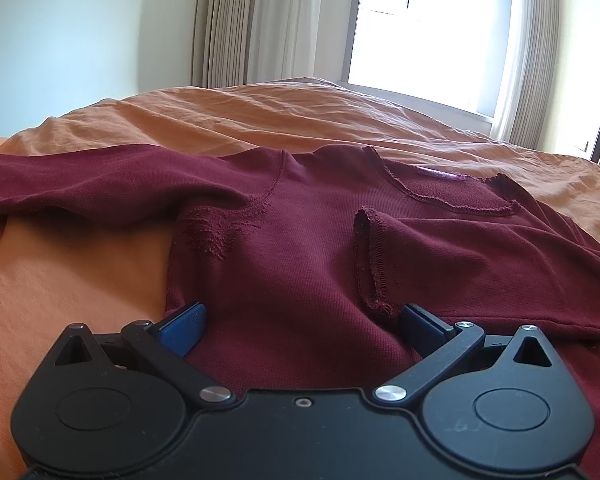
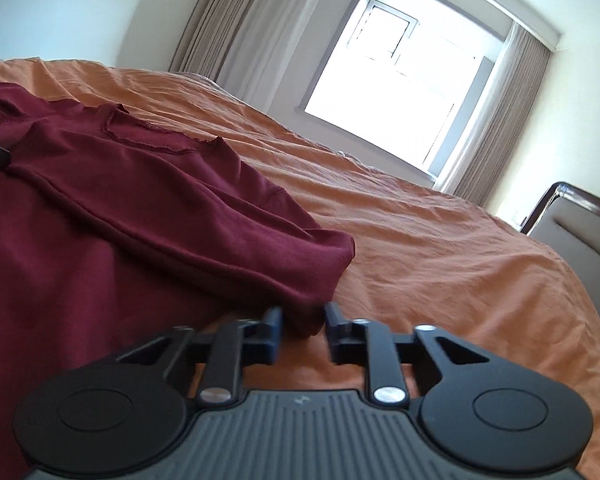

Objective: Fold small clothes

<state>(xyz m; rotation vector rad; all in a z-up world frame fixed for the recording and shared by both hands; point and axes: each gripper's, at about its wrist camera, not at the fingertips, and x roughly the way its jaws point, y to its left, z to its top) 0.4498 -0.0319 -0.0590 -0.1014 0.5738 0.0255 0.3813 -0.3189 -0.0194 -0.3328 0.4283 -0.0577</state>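
On the orange bed [image 1: 300,116] lies a maroon shirt [image 1: 300,240], one sleeve [image 1: 480,248] already folded across its chest. Left tongs [image 1: 302,322] gape open over the hem. Right tongs [image 2: 303,330] pinch the shirt's side fold. Next, probably, carry that edge inward, keeping it flat.

Matt knit maroon shirt [image 1: 300,248] on rumpled orange cloth bedsheet [image 1: 260,120].
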